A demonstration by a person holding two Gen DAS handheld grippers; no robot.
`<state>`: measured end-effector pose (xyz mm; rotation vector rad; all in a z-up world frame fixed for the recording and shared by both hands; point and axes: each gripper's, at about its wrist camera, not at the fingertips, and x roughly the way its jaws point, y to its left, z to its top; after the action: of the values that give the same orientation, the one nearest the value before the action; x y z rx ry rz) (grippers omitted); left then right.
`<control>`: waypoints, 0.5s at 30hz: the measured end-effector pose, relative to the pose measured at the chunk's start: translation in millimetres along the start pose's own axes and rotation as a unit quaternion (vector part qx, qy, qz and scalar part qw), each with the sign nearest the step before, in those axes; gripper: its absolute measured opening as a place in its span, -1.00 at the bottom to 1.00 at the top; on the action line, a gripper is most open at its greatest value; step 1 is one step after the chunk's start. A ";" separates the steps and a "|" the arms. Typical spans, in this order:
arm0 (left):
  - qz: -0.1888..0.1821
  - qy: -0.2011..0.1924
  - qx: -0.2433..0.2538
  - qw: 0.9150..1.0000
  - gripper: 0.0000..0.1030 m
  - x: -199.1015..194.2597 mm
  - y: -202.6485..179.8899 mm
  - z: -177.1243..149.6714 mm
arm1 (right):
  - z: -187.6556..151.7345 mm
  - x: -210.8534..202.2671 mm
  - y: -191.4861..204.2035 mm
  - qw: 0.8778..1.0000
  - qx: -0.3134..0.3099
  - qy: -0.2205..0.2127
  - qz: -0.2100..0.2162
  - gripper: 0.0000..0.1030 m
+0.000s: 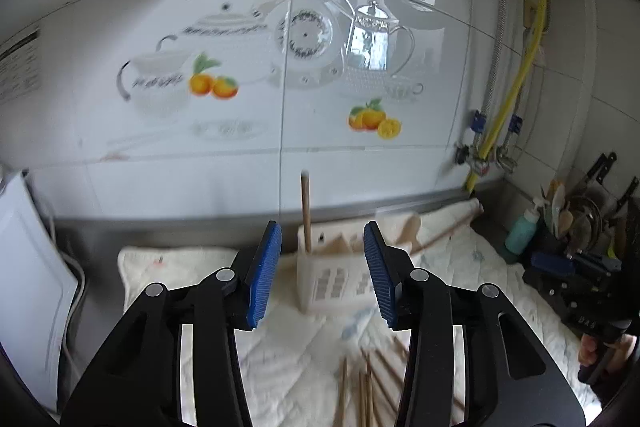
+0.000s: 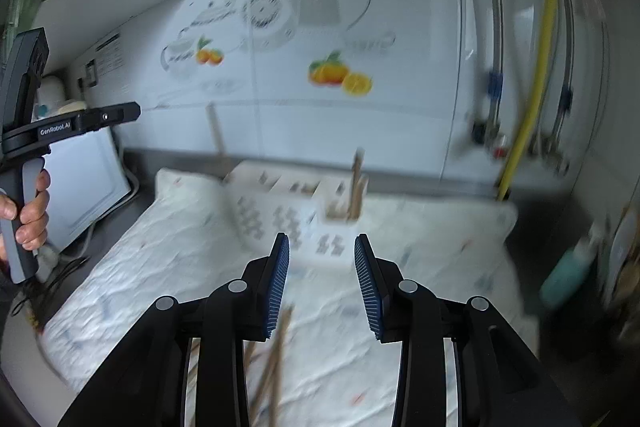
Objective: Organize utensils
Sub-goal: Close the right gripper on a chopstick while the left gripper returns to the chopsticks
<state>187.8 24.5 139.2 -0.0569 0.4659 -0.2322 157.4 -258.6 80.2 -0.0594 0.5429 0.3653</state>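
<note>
Both claws, left claw (image 1: 322,275) and right claw (image 2: 322,281), gape empty before the white utensil holder (image 1: 334,277); loose chopsticks (image 1: 366,387) lie nearer on the cloth (image 1: 168,267), likely calling for another pickup.

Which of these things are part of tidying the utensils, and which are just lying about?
Job:
chopsticks loose on the cloth
holder with chopsticks already upright
both grippers, left and right, jaws open and empty

Lying about:
teal bottle
yellow hose

Left gripper (image 1: 324,273) & right gripper (image 2: 322,283): jaws apart, nothing between, both angled slightly down.
</note>
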 end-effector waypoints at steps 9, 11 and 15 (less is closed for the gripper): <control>0.000 0.037 -0.011 0.999 -0.10 -36.0 4.0 -94.4 | -102.3 -4.6 21.5 0.998 0.009 0.061 0.008 -0.52; 0.001 0.051 -0.018 0.999 -0.10 -37.9 5.3 -115.7 | -122.7 -1.1 24.0 0.997 0.018 0.078 0.010 -0.56; -0.005 0.082 -0.018 0.996 -0.10 -39.1 3.7 -154.3 | -157.7 5.2 30.3 0.995 0.029 0.100 0.008 -0.60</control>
<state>85.1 37.0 18.3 -0.0750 0.6337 -0.2397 72.8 -252.4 -56.3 -0.0355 0.7523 0.3602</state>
